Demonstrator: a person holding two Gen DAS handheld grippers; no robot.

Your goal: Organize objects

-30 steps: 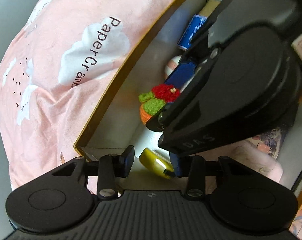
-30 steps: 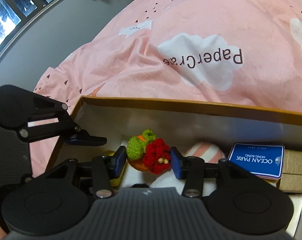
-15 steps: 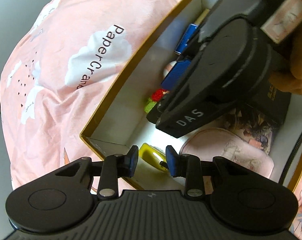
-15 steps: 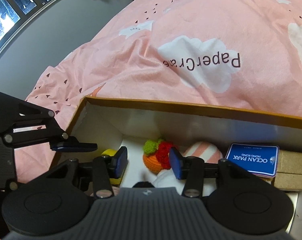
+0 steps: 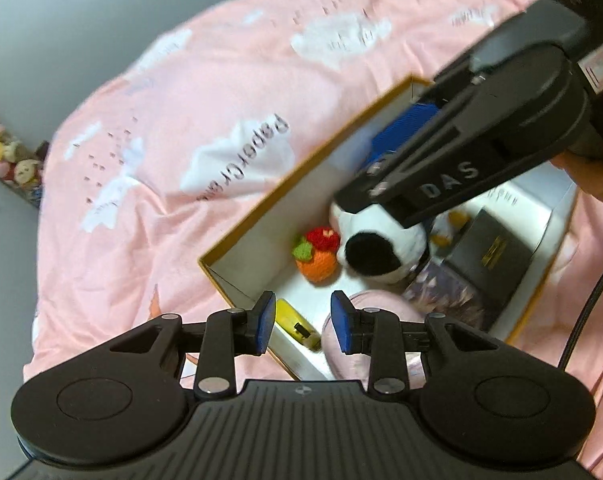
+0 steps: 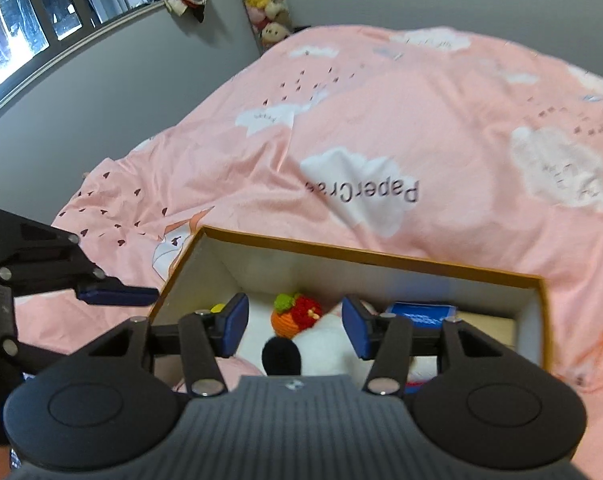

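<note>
Hovering over box (image 5: 261,216), left gripper (image 5: 303,328) spread and empty; right gripper (image 6: 295,326), just widened, empty above crocheted fruit (image 6: 295,314) at twelve o'clock.

An open box (image 5: 261,216) sits on a bedspread (image 5: 181,120). Inside it, seen from the left wrist camera, a crocheted fruit (image 5: 316,254) lies near the box's near corner, touching a plush toy (image 5: 381,246) on its right. A small tube (image 5: 295,324) lies nearer the camera, by the box's front wall, beside a soft pouch (image 5: 375,304). A dark case (image 5: 489,256) rests right of the plush toy.
</note>
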